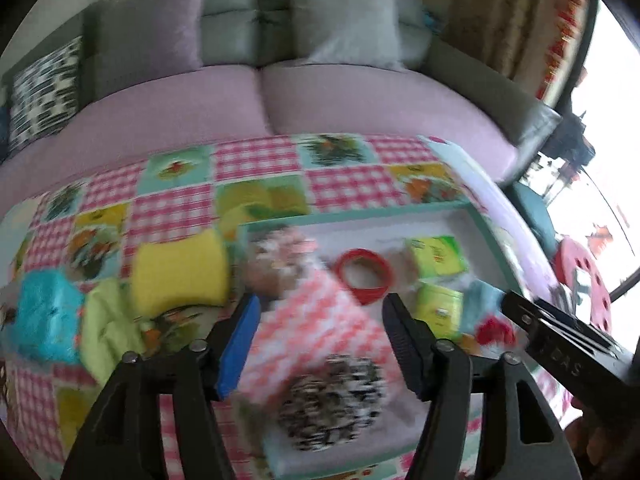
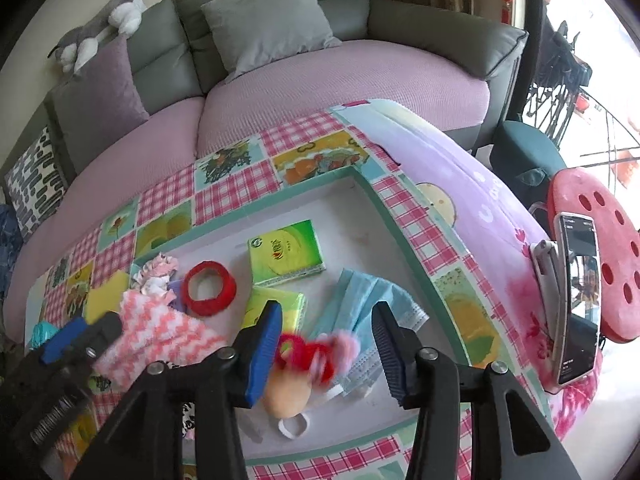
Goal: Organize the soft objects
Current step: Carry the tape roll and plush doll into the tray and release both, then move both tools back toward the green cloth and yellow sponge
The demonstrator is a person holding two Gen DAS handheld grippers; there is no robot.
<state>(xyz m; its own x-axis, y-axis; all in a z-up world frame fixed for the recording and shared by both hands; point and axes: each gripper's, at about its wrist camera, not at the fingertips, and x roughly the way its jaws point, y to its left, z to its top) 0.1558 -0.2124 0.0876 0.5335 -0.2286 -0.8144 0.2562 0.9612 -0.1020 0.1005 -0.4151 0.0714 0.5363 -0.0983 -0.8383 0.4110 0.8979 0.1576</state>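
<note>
The left gripper [image 1: 320, 340] stands with its jaws apart over a pink-and-white zigzag knit cloth [image 1: 316, 320]; the cloth lies between the fingers with a gap on either side, so it is not clamped; a round black-and-white patterned piece [image 1: 332, 396] lies just below it, too blurred to tell more. The right gripper [image 2: 326, 344] is partly open above a fluffy red-and-pink toy [image 2: 316, 350] with a smooth peach body; the pads do not press on it. All this lies in a shallow white tray [image 2: 360, 216] with a teal rim, on a chequered pink quilt [image 2: 236, 192]. Toward the tray's far edge sit a red ring [image 2: 208, 288] and two glossy green tissue packs [image 2: 286, 252]; pleated blue face masks [image 2: 360, 296] lie toward its right edge. Outside the tray's left edge rest a yellow sponge [image 1: 180, 272], a crumpled green cloth [image 1: 108, 328] and a fuzzy blue cloth [image 1: 46, 316].
</note>
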